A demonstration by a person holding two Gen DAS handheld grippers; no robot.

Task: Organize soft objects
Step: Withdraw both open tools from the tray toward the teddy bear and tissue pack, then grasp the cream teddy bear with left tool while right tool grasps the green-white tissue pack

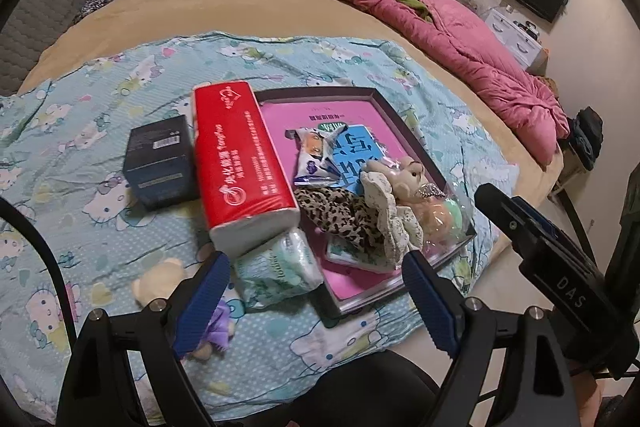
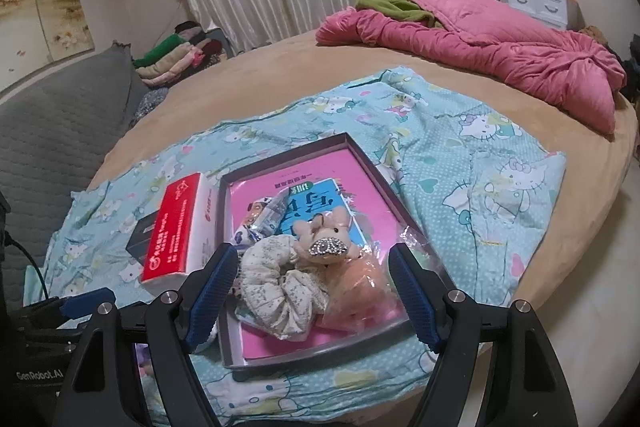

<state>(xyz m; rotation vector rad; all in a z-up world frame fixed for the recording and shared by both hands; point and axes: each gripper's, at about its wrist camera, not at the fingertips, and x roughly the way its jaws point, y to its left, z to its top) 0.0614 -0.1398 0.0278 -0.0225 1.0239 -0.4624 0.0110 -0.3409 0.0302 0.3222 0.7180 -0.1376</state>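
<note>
**Both tongs empty, tray half-loaded**

Left gripper (image 1: 316, 301) has its jaws wide, nothing between the pads; it hangs over the green pack (image 1: 276, 267) at lower centre, which is likely next. Right gripper (image 2: 312, 297) is spread too, framing the scrunchie (image 2: 280, 291) without touching it. The tray (image 2: 288, 155) at centre already collects the small soft items, so they stay together. Red tissue pack (image 1: 240, 159) leans on the tray's left rim, still outside it.

"DAS" on the right gripper (image 1: 568, 291) — "GenRobot.AI" on the left gripper (image 2: 38, 375)
</note>
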